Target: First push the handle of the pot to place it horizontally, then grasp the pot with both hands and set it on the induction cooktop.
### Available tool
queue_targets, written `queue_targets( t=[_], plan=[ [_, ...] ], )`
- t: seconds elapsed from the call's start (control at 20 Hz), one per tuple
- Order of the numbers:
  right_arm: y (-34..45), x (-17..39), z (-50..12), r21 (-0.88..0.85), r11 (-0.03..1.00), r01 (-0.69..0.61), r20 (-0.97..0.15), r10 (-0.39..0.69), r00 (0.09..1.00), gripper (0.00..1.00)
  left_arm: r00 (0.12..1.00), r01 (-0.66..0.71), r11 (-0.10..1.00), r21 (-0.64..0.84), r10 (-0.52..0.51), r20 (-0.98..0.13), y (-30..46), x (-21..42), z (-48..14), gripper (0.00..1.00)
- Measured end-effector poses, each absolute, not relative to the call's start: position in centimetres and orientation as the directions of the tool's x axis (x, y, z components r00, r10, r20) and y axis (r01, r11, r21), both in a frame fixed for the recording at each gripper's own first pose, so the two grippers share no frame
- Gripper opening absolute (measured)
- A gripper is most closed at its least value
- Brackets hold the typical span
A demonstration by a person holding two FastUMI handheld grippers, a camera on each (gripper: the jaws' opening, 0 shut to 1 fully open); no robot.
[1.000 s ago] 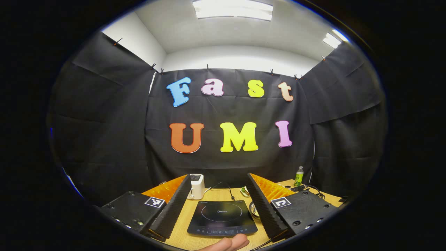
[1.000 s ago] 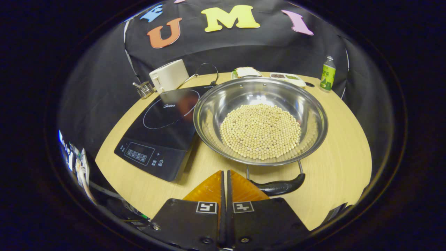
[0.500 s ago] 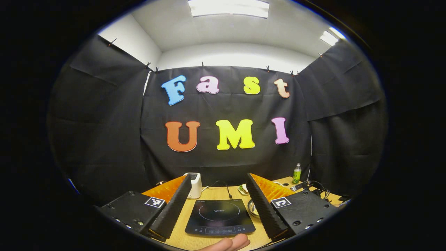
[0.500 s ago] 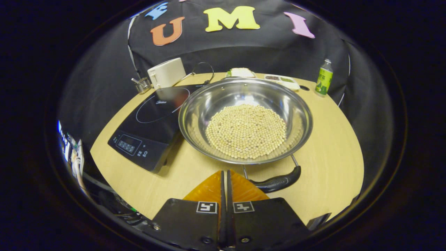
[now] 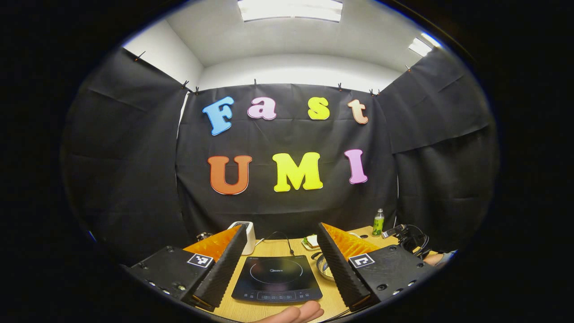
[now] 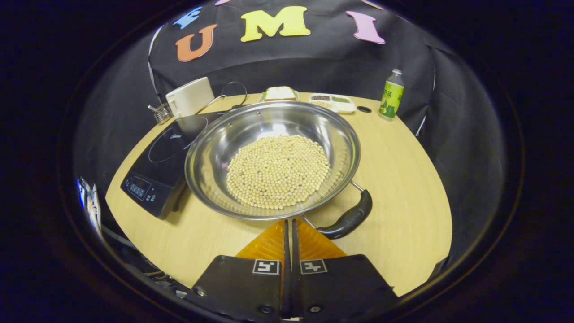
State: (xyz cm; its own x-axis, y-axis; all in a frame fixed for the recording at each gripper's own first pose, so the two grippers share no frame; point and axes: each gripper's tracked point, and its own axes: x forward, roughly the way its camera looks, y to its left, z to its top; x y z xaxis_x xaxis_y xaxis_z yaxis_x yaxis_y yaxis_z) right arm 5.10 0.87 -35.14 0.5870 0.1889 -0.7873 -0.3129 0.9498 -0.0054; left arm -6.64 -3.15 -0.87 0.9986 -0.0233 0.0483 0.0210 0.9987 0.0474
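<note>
- In the right gripper view, the right gripper (image 6: 289, 229) has its two fingers pressed together with nothing between them, and its tips sit at the near rim of the pot, just beside the handle.
- The handle (image 6: 347, 220) is a dark loop on two wires at the near right of the pot, running at a slant and not level across the view; I judge the first step, pushing it horizontal, to be in hand and not yet done.
- The next move likely calls for a sideways nudge of the closed tips against the handle's near end, gentle enough not to slide the pot.
- The stainless pot (image 6: 210, 188) stands on the wooden table (image 6: 403, 193), holding a bed of pale soybeans (image 6: 278, 170); its far left rim overlaps the induction cooktop (image 6: 154, 166), so it is beside the cooktop, not set on it.
- In the left gripper view, the left gripper (image 5: 280, 260) is held wide open and empty, above the near table edge, with the cooktop showing between its fingers and a person's fingertips (image 5: 296, 314) just below.
- Farther back stand a white toaster (image 6: 190, 96), a food tray (image 6: 332, 101) and a green bottle (image 6: 391, 94).
</note>
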Motion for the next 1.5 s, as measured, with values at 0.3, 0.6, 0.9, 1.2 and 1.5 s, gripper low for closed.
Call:
queue_targets(
  t=[0.3,0.6,0.9,1.2,1.5],
  plan=[
    [-1.7,7.6,-35.3,-0.059,0.922,-0.383,-0.782,0.196,0.591,0.04,0.999,0.032,0.998,0.061,-0.034,0.032,-4.6,-5.9,-1.5,0.94],
    [-4.2,10.7,-35.4,-0.104,0.904,-0.414,-0.771,0.19,0.608,0.04,0.999,0.05,0.996,0.072,-0.05,0.007,-5.9,-4.8,-2.7,0.96],
    [-6.4,13.7,-35.2,-0.122,0.928,-0.353,-0.754,0.145,0.641,0.04,0.998,0.054,0.997,0.059,-0.053,-0.02,-6.4,-3.6,-4.1,0.96],
    [-8.1,16.7,-35.0,-0.08,0.957,-0.279,-0.722,0.137,0.678,0.04,0.996,0.077,0.996,0.053,-0.074,-0.058,-7.3,-2.6,-5.6,0.96],
    [-8.4,17.4,-34.5,-0.048,0.966,-0.253,-0.683,0.153,0.714,0.04,0.992,0.119,0.993,0.013,-0.118,-0.05,-8.5,-1.4,-5.9,0.96]
  ],
)
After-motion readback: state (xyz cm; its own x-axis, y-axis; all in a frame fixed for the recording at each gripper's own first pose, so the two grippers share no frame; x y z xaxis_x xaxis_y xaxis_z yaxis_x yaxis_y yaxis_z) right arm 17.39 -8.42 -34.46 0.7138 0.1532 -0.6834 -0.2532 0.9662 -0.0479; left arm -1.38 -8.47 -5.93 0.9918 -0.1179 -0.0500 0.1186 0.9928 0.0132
